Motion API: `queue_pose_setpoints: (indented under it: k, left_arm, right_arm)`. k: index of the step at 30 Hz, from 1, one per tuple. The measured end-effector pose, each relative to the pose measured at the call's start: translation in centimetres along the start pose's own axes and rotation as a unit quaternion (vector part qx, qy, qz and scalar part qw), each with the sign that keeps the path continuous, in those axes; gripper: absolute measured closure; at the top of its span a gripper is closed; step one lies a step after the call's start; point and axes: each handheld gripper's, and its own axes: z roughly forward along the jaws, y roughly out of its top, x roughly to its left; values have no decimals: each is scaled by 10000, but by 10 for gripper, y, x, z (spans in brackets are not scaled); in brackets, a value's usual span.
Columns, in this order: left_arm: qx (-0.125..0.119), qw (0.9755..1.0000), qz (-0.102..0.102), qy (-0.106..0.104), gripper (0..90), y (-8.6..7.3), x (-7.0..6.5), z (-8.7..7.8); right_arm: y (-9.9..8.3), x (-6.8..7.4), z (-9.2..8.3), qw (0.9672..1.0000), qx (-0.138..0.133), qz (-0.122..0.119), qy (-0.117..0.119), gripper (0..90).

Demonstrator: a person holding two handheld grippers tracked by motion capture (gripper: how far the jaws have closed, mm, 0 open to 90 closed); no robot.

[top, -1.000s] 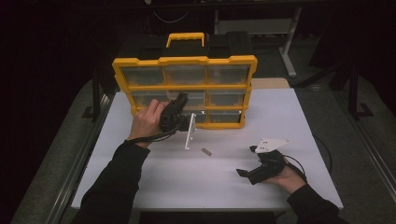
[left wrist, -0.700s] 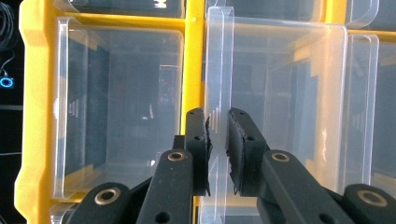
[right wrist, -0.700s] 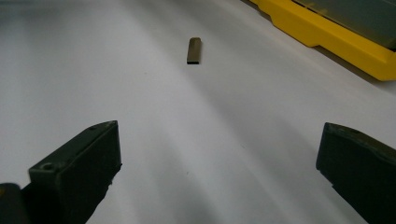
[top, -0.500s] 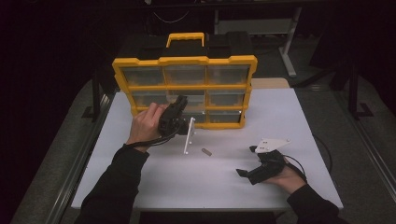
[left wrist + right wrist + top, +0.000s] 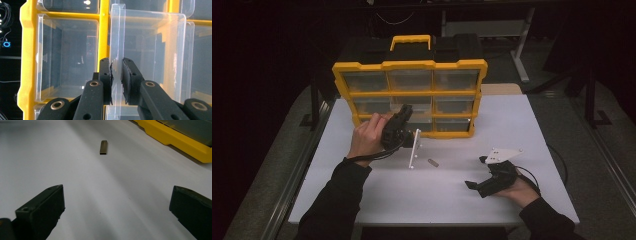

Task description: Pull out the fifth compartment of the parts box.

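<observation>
The left claw (image 5: 116, 77) is clamped on the front lip of a clear drawer (image 5: 147, 57) pulled partly out of the yellow organizer (image 5: 409, 95); the drawer's inside is hard to make out. The right claw (image 5: 117, 215) rests wide apart and empty on the white counter (image 5: 522, 125), with a small dark metal piece (image 5: 103, 147) lying ahead of it. The room behind is dark.

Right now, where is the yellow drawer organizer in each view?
High view: yellow drawer organizer upright at the table's far middle.
Left gripper view: organizer close up, behind the fingers pinching a clear drawer.
Right gripper view: organizer at top right corner.
Shared landmark: its yellow frame.
</observation>
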Motion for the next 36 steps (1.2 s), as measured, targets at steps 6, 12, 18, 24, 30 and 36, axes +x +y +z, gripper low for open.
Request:
queue_pose_setpoints:
  k: [6,12,18,24,30,36]
  left_arm:
    - [7,10000,11,7,790,1,0,-2]
    - [13,10000,30,10,790,2,-1,-6]
    - [22,10000,36,5,789,3,-2,-10]
    - [8,10000,38,-3,789,5,-2,-13]
    - [-8,10000,66,-17,789,7,-2,-16]
    - [-12,10000,63,-34,789,7,-2,-20]
  right_arm:
    - [0,0,0,10000,15,2,-3,0]
    - [-1,0,0,10000,22,6,-7,0]
    - [-1,1,0,10000,33,-9,-17,0]
    - [-1,1,0,10000,27,-7,-18,0]
    - [-1,1,0,10000,39,-9,-15,0]
    - [-1,1,-1,10000,32,-8,-22,0]
